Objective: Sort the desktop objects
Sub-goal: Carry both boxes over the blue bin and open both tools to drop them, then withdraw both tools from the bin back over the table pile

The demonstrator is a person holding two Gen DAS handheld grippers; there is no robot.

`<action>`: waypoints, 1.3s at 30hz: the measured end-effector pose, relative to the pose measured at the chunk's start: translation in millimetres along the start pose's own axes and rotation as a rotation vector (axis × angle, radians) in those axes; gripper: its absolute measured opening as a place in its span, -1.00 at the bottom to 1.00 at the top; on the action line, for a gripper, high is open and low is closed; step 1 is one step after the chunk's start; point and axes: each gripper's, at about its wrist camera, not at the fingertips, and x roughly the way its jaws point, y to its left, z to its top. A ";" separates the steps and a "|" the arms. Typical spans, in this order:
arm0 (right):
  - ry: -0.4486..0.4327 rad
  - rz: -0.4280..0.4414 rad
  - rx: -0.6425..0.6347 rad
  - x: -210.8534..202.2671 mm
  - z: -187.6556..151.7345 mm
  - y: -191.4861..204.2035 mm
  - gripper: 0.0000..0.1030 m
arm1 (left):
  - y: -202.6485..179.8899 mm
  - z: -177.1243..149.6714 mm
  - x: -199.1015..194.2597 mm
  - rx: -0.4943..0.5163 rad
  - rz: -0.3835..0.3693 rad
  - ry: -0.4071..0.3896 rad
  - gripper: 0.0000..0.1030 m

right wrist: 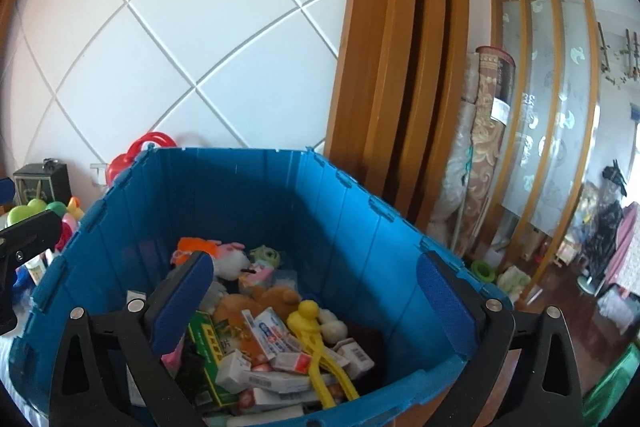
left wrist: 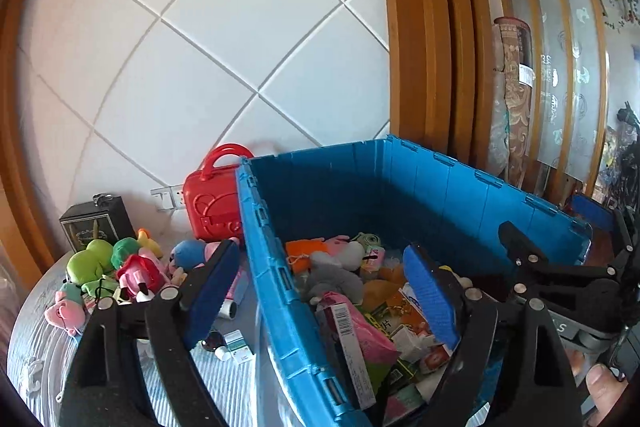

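Note:
A blue plastic crate [left wrist: 440,187] [right wrist: 248,195] holds plush toys, small boxes and a yellow plastic tong toy [right wrist: 316,339]. My left gripper [left wrist: 324,291] is open and empty, straddling the crate's left wall, with one finger outside and one inside. My right gripper [right wrist: 316,303] is open and empty above the crate's contents. To the crate's left a pile of plush toys [left wrist: 116,267] lies on a striped cloth. The right gripper's body also shows in the left wrist view [left wrist: 568,279].
A red toy case [left wrist: 212,203] and a dark box [left wrist: 96,223] stand against the white tiled wall. Small boxes and a bottle [left wrist: 232,345] lie on the cloth beside the crate. A wooden frame [right wrist: 400,67] and rolled rugs [right wrist: 484,147] stand at right.

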 end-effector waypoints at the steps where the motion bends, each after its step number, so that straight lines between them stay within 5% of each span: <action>1: -0.015 0.015 0.002 -4.6 2.1 4.0 1.00 | 7.3 -1.0 -4.4 -0.008 0.012 -0.016 0.68; 9: -0.139 0.145 0.006 -42.1 21.8 52.9 1.00 | 76.5 -12.1 -32.9 -0.081 0.119 -0.085 0.69; 20: -0.178 0.272 -0.060 -75.0 34.1 192.4 1.00 | 229.8 -48.4 -45.7 -0.187 0.187 0.005 0.69; 29: -0.011 0.343 -0.100 -50.9 18.6 322.7 1.00 | 367.8 -109.4 -20.9 -0.197 0.302 0.184 0.69; 39: 0.260 0.365 -0.184 45.9 -40.5 362.5 1.00 | 438.9 -218.5 51.5 -0.342 0.387 0.485 0.69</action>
